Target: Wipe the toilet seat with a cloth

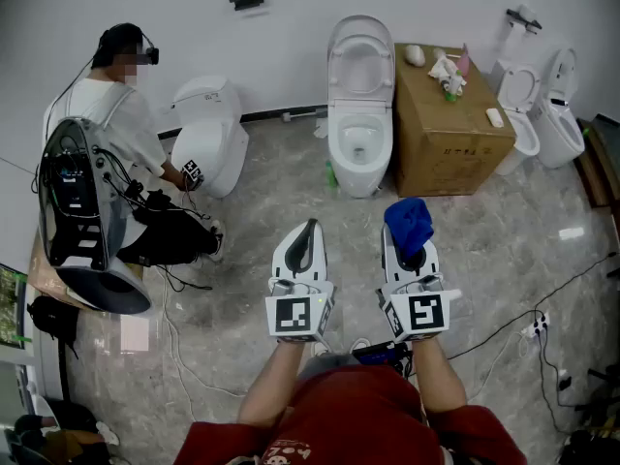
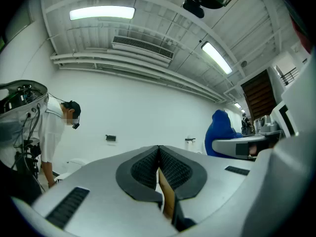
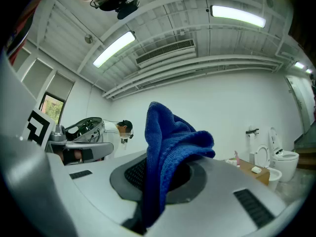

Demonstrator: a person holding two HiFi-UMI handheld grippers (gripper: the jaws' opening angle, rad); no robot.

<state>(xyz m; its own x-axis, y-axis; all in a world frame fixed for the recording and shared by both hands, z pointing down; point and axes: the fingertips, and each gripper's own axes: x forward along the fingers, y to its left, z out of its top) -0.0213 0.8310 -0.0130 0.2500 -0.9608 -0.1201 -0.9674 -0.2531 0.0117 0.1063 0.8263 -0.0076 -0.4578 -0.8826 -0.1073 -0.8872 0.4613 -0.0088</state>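
Note:
A white toilet with its lid raised stands against the far wall, well ahead of both grippers. My right gripper is shut on a blue cloth, which bunches up out of the jaws; the same blue cloth fills the middle of the right gripper view. My left gripper is shut with nothing between its pads. Both grippers are held side by side at waist height, pointing toward the toilet. From the left gripper view the cloth shows at the right.
A cardboard box with small items stands right of the toilet. More toilets stand at far right, another toilet at left. A person bends over beside a backpack rig. Cables cross the marble floor.

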